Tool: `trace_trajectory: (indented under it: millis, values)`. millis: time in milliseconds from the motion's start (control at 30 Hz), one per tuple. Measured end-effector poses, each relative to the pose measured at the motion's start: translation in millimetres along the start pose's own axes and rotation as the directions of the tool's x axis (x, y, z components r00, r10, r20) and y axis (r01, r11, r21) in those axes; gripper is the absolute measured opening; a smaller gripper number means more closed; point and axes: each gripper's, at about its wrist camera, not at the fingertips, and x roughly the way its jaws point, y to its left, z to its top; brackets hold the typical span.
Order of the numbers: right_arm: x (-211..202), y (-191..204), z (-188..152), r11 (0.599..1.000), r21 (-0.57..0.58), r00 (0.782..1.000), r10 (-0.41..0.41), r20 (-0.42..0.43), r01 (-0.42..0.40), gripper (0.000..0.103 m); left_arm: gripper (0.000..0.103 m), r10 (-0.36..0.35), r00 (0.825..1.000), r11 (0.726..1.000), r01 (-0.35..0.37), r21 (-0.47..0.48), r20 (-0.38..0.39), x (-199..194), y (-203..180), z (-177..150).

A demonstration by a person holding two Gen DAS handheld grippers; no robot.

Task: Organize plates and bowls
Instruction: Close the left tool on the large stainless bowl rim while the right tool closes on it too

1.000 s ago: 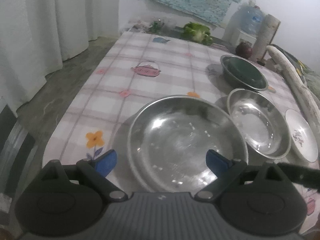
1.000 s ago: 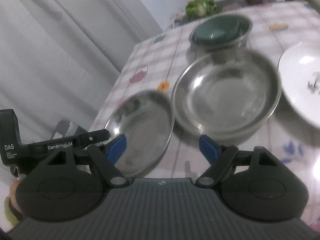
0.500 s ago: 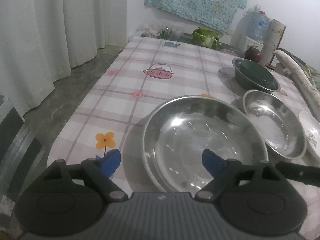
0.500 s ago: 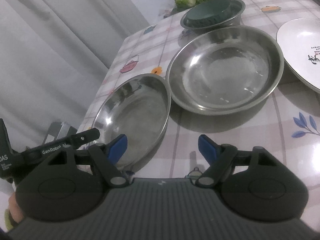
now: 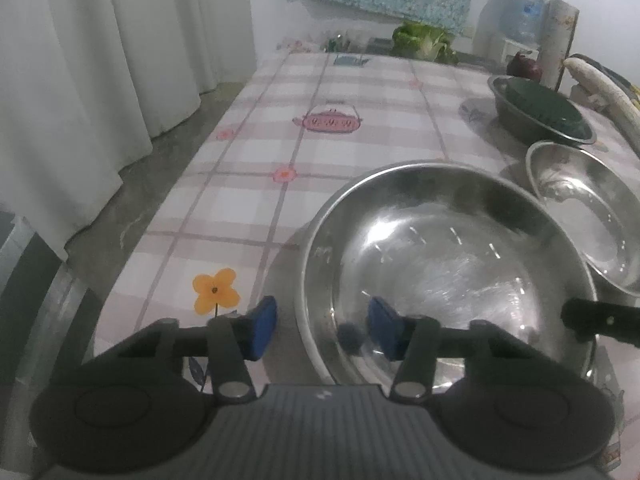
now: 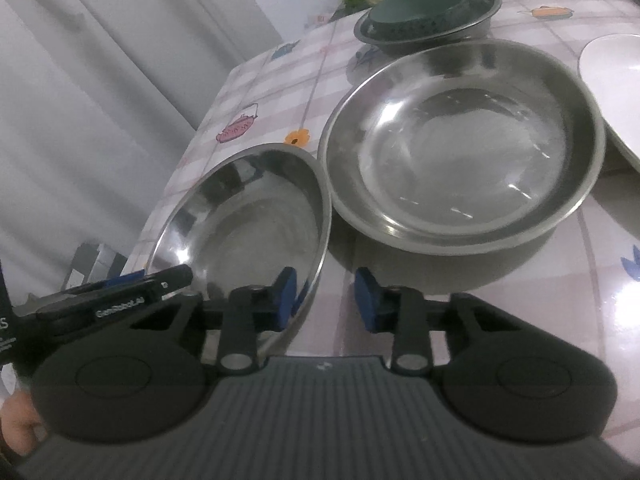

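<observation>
A large steel bowl [image 5: 448, 264] sits near the table's front edge; it also shows in the right wrist view [image 6: 248, 220]. My left gripper [image 5: 322, 326] straddles its left rim, partly closed, pads apart from the metal. My right gripper [image 6: 326, 300] straddles its right rim, one pad inside, one outside, a gap still showing. A second steel bowl [image 5: 588, 216] [image 6: 464, 140] stands beside it. Farther back a steel bowl [image 5: 520, 120] [image 6: 484, 8] holds a dark green dish [image 5: 544, 104] [image 6: 420, 12]. A white plate [image 6: 616, 84] lies at the right.
The table [image 5: 320, 160] has a checked cloth with printed flowers and teapots. A cabbage [image 5: 424, 40], a water jug [image 5: 516, 12], a red onion [image 5: 524, 66] and a long pale roll [image 5: 600, 88] stand at the far edge. White curtains [image 5: 100, 60] hang left.
Both grippers have narrowed their jaws and moved in over opposite rims of the large steel bowl. The left one shifted left relative to the bowl.
</observation>
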Motion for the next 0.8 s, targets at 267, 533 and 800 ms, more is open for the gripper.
trace_trajectory:
  millis: [267,533,800]
  values:
    - [4,12,3,0.997,-0.074,1.000,-0.016,0.008,0.017,0.012,0.030,0.007,1.000,1.000,-0.007,-0.006,-0.015,1,-3,3]
    - [-6,14,1,0.991,-0.136,0.999,-0.024,-0.021,0.021,0.012,0.029,-0.033,0.999,0.999,0.033,-0.014,-0.043,-16,-2,-8]
    - [-32,5,-16,0.981,-0.193,0.999,-0.019,-0.046,0.009,0.014,0.029,-0.113,0.991,0.994,0.113,-0.013,-0.071,-44,-9,-37]
